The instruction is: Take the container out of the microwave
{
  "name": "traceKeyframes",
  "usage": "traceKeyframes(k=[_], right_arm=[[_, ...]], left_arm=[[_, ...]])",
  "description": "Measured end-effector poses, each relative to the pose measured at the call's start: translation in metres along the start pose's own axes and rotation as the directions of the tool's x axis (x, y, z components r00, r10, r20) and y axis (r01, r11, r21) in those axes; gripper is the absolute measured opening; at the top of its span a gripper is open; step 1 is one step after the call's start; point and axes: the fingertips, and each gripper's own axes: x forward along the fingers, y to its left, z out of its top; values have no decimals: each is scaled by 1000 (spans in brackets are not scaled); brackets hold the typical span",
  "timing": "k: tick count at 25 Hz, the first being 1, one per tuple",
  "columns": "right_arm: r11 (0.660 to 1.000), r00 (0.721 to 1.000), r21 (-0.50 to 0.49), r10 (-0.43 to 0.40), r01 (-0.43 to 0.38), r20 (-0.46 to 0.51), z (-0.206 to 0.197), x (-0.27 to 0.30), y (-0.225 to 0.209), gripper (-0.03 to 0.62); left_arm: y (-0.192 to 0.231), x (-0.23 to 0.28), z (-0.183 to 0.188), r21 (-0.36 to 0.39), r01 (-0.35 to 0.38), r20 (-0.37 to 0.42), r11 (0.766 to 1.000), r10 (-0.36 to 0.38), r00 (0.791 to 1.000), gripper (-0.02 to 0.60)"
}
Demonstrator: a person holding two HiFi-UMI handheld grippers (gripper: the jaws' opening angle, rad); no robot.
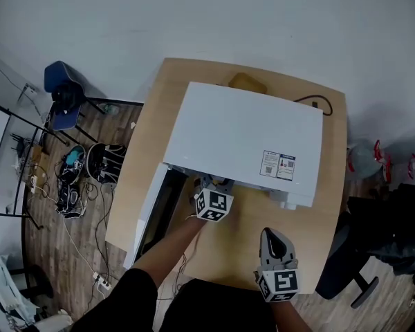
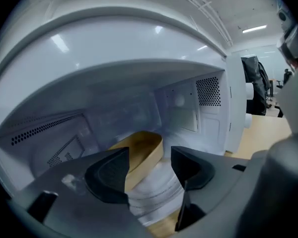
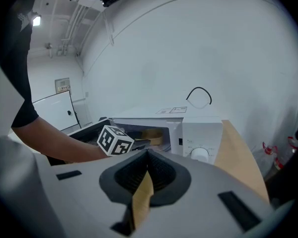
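Container (image 2: 145, 150) sits inside the microwave (image 1: 242, 133) cavity on the white turntable (image 2: 156, 191). It's tan and shallow with an open top.

Left gripper (image 1: 216, 184) is at the cavity mouth, under the top front edge in head view. Jaws are spread wide w/ nothing pinched. In the left gripper view the container lies beyond the pads, roughly between them. The left pad (image 2: 109, 175) overlaps its near edge in the pic, can't tell if it touches. The other pad is clear of it.

Right gripper (image 1: 268, 234) hangs over bare tabletop (image 1: 304, 213) in front of the microwave, well apart from the container. Jaws are pressed together at the tips and hold nothing. A tan sliver shows thru the slit behind the tips, same colour as the tabletop.

Door (image 1: 144, 221) is swung open to the left in head view.

Writing:
- The sticker (image 1: 277, 164) on the microwave top, near the front right corner, has what looks like a QR code + red marks. Text is too small to read.
- No brand is legible on the control panel, which is white w/ a round dial (image 3: 199, 153).
- The marker cube (image 3: 115, 140) on the left gripper has b/w square codes only.

Perforated vent patch (image 2: 207, 90) is on the cavity's right wall. Black cable (image 1: 319, 104) loops behind the microwave at the tabletop's rear edge.
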Motion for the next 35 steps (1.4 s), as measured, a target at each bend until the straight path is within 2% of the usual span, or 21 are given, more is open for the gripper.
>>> traceKeyframes(k=[6,12,16,20,21,23,24,30,35], right_arm=[[1000,1000,0,1,-1,-10,-2,11,-6,57],[1000,1000,-5,21,-21,-5,3,16,-4,57],[1000,1000,-7,6,-6,-6,0,13,-7,57],[1000,1000,-7,-14,15,12,1,8,-13,57],[1000,1000,-3,-18,18,13,1,8,-15,57],[1000,1000,4,-25,25,14,1,7,-18,57],[1000,999,6,-29,29,15,1,6,-19,57],[999,999,9,-47,47,20,2,1,-20,57],[999,999,-9,-49,49,23,1,-4,-14,57]], left_arm=[[6,17,-5,36,14,-29,999,-13,999,242],[-2,32,-10,93,59,-72,994,-53,996,242],[0,37,-13,193,39,-90,980,-22,996,242],[7,40,-15,217,19,-111,976,5,994,241],[9,40,-16,227,13,-122,974,15,992,230],[11,39,-18,239,4,-143,971,31,989,146],[12,39,-20,238,2,-150,971,35,988,130],[12,33,-23,244,-1,-167,970,43,985,103],[15,19,-17,212,-26,-129,977,55,990,37]])
